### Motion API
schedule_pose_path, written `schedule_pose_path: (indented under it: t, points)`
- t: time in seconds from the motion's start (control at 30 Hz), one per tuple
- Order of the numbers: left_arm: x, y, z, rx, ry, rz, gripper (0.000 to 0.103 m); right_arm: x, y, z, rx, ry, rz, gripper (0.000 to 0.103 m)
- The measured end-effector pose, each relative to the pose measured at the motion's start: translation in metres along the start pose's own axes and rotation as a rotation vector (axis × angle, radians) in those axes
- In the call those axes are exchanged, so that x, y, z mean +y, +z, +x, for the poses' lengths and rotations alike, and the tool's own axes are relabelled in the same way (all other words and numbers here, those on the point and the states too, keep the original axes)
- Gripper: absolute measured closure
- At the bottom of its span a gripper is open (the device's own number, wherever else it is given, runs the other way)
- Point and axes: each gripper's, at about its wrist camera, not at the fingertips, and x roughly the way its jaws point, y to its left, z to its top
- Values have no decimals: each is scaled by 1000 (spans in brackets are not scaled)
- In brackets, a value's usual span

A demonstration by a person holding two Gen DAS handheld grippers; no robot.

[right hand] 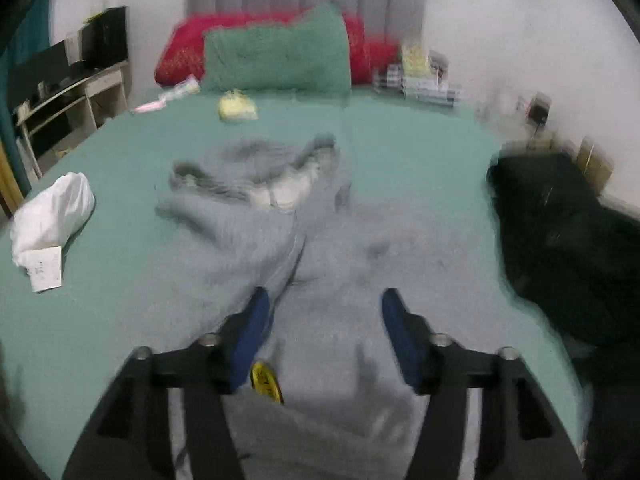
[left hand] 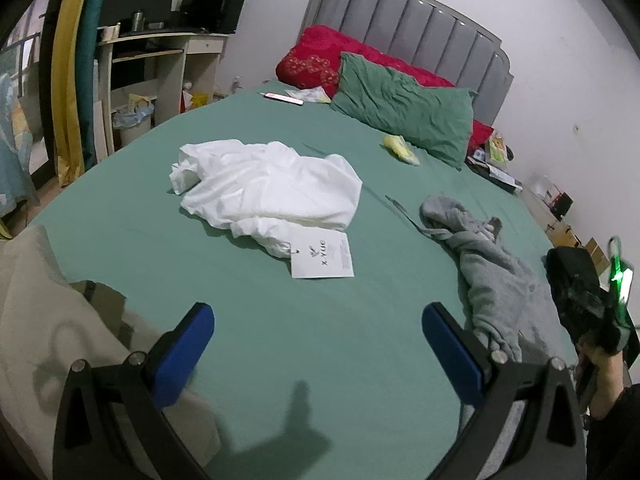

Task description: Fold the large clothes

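Grey garment (right hand: pixel 256 240), white garment (left hand: pixel 264 188), black garment (right hand: pixel 560 248); three

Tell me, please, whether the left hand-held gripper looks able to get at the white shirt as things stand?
Probably yes. The left hand-held gripper is open and empty over bare sheet, and nothing lies between it and the white shirt ahead. The grey hoodie lies off to the right, clear of that path.

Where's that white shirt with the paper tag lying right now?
The white shirt lies crumpled mid-bed on the green sheet in the left wrist view, left of the grey hoodie; the right wrist view shows it at the far left edge.
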Motion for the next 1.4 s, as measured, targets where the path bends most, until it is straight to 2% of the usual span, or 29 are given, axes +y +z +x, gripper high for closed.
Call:
schedule_pose_path:
  t: [0.03,0.07,0.13,0.17,0.2,0.23,0.27,0.3,0.33,0.37,0.4,0.5,0.63,0.67,0.7,0.77,0.83,0.9,0.97,1.0,1.03,1.07,1.2,1.27,1.3,1.37,1.4]
  points:
    - [-1,-1,1,4,1,2,0,23,7,-5,-46,53,-85,43]
    - [-1,-2,3,10,1,4,0,60,13,-1,-37,143,-223,41]
    - [-2,-2,6,20,4,15,0,108,12,15,51,231,-393,41]
    - [-2,-2,8,24,8,17,0,141,2,36,177,261,-505,41]
    - [-1,-2,8,26,8,15,0,155,-6,47,237,241,-561,40]
    - [1,0,8,25,5,9,0,172,-22,64,326,171,-658,40]
    - [3,1,9,26,6,2,0,180,-33,68,354,120,-720,40]
    - [5,2,8,26,7,-3,0,186,-41,70,350,79,-785,40]
    - [7,3,7,26,7,-10,0,191,-48,67,331,46,-857,45]
    - [10,4,5,23,4,-19,0,192,-54,64,317,29,-892,55]
    - [11,5,4,22,2,-24,0,194,-55,60,313,31,-901,73]
    - [15,5,0,22,-4,-29,0,187,-37,58,278,50,-883,86]
    - [17,6,-5,17,-5,-28,0,192,4,29,140,60,-849,100]
    - [18,6,-5,18,-4,-30,0,194,18,12,71,68,-835,103]
    - [19,6,-5,19,-5,-35,0,201,27,10,21,74,-833,103]
    - [21,7,-6,19,-6,-41,0,210,53,-24,-86,102,-821,103]
    - [21,7,-6,20,-6,-43,0,212,73,-28,-97,144,-810,103]
    - [21,5,-5,27,-5,-49,0,213,84,-14,-46,158,-812,103]
    - [21,2,-4,34,-5,-49,0,204,87,4,-21,169,-758,98]
    - [20,1,-4,33,-6,-42,0,199,87,16,9,174,-718,77]
    - [18,-1,-3,33,2,-28,0,193,86,30,40,177,-671,39]
    - [18,-1,-1,37,15,-18,0,188,84,44,59,184,-626,27]
    - [23,-1,8,43,42,-23,0,182,71,104,131,181,-595,26]
    - [25,0,12,31,51,-23,0,183,60,130,148,180,-624,29]
    - [26,0,16,34,66,-17,0,184,56,141,160,178,-638,37]
    - [25,0,23,41,84,-2,0,185,48,165,194,126,-677,56]
    - [23,0,25,40,91,8,0,184,46,176,205,84,-692,75]
